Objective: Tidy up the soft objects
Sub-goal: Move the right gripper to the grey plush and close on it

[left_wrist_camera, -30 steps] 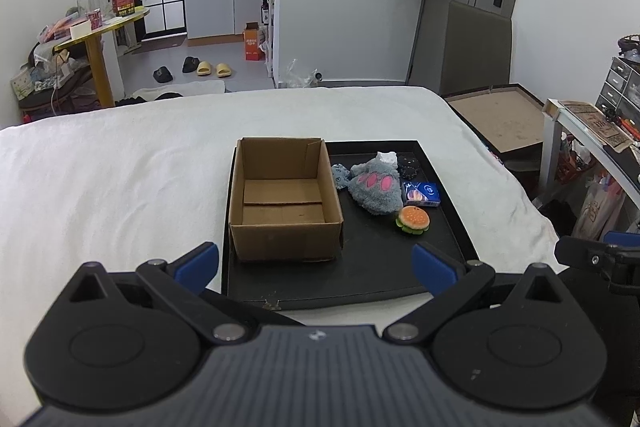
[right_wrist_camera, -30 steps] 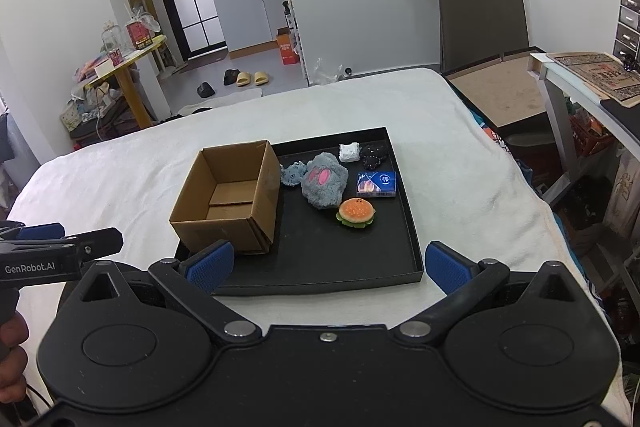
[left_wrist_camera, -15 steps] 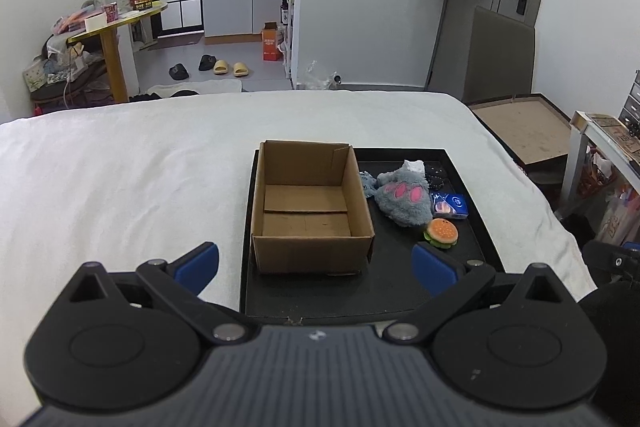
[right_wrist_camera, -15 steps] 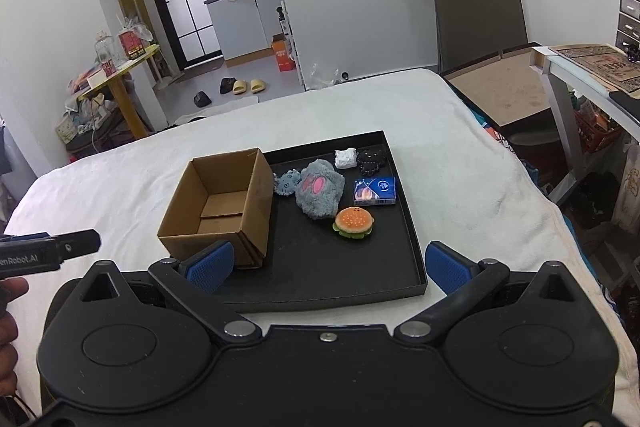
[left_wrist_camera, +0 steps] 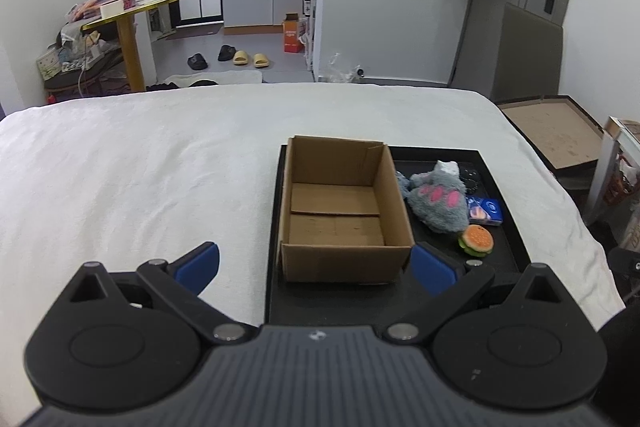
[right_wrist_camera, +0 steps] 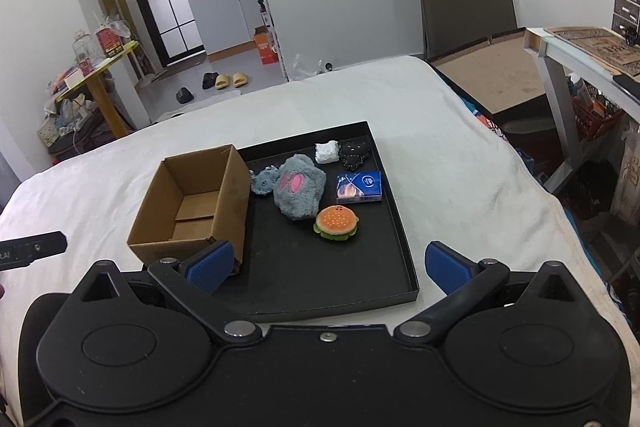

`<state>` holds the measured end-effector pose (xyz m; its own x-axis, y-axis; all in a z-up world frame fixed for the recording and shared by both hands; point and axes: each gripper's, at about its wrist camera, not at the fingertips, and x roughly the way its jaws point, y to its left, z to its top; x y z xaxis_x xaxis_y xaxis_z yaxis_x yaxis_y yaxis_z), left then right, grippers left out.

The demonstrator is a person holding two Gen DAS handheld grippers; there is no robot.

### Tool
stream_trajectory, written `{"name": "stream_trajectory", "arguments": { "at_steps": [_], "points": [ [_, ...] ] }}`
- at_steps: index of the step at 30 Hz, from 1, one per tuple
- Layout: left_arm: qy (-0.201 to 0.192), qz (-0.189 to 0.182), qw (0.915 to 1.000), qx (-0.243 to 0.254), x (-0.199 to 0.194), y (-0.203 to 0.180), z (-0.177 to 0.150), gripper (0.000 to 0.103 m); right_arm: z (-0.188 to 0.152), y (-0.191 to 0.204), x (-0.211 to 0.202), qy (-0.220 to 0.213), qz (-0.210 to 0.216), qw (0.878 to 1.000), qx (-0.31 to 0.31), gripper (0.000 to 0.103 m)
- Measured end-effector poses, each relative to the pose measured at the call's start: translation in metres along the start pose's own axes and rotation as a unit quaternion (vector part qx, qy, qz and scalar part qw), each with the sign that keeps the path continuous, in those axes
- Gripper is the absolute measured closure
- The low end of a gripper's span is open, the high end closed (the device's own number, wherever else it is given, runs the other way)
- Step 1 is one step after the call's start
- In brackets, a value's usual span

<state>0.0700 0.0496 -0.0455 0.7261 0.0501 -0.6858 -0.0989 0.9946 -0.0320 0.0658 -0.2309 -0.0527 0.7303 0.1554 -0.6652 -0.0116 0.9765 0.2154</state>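
Observation:
A black tray (right_wrist_camera: pixel 360 283) (left_wrist_camera: pixel 508 251) lies on the white bed. In its left half stands an empty open cardboard box (right_wrist_camera: pixel 192 205) (left_wrist_camera: pixel 340 215). To the right of the box lie a grey plush paw with pink pads (right_wrist_camera: pixel 298 189) (left_wrist_camera: pixel 438 203), a small grey plush (right_wrist_camera: pixel 263 181), a burger plush (right_wrist_camera: pixel 337 223) (left_wrist_camera: pixel 476 241), a blue tissue pack (right_wrist_camera: pixel 359 187) (left_wrist_camera: pixel 486 211), a white soft piece (right_wrist_camera: pixel 327 152) and a black plush (right_wrist_camera: pixel 354 154). My left gripper (left_wrist_camera: pixel 316 263) is open before the box. My right gripper (right_wrist_camera: pixel 328 265) is open over the tray's near edge. Both hold nothing.
White bed cover (left_wrist_camera: pixel 140 167) spreads wide to the left of the tray. A flat brown board (right_wrist_camera: pixel 492 83) and a desk (right_wrist_camera: pixel 580 47) stand off the bed's right side. A yellow table (left_wrist_camera: pixel 132 27) and slippers (left_wrist_camera: pixel 248 58) lie beyond the bed's far edge.
The left gripper has swung to the left, so the box and tray now sit right of its centre. The right gripper has come a little closer to the tray. Both stay open.

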Motion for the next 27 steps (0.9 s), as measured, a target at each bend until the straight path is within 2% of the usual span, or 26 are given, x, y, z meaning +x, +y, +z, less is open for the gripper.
{"name": "stream_trajectory", "arguments": {
  "at_steps": [18,22,27],
  "points": [
    [0.009,0.032,0.9989,-0.032,0.048,0.029,0.008,0.004,0.013,-0.006,0.048,0.009,0.01,0.999,0.029,0.0],
    [0.018,0.036,0.9983,-0.043,0.064,0.038,0.007,0.009,0.015,-0.005,0.067,0.021,0.008,0.999,0.03,0.001],
    [0.028,0.024,0.9981,-0.048,0.083,0.042,0.009,0.015,0.018,-0.005,0.09,0.036,-0.002,0.999,0.026,0.002]
  ]
}}
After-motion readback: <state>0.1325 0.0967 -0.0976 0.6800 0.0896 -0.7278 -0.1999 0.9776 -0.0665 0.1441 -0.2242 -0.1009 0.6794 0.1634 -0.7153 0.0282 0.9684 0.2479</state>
